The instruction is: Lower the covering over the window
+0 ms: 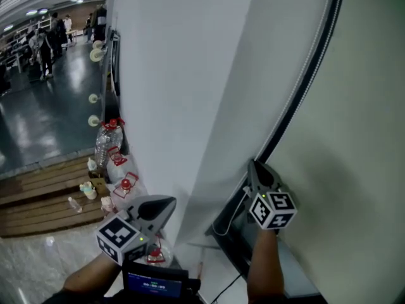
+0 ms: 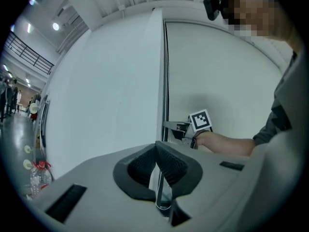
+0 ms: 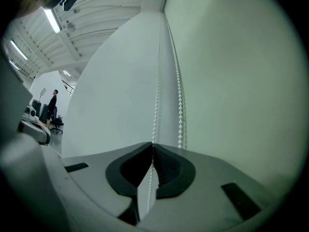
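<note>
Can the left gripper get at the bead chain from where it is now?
Probably yes. Nothing stands between the left gripper and the bead chain, which runs bare above the right gripper clamped on it. The left jaws are shut and would need opening first.

Roller blind (image 1: pixel 354 138) at right; bead chain (image 3: pixel 155 100) along its left edge; water bottles (image 1: pixel 109 141) lower left, at wall (image 1: pixel 177 75) base.

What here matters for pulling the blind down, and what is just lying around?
For the job: white bead chain, nipped in the right gripper; pale roller blind.
Lying about: clear plastic bottles with red caps; brown wooden steps; the shut, empty left gripper.
</note>
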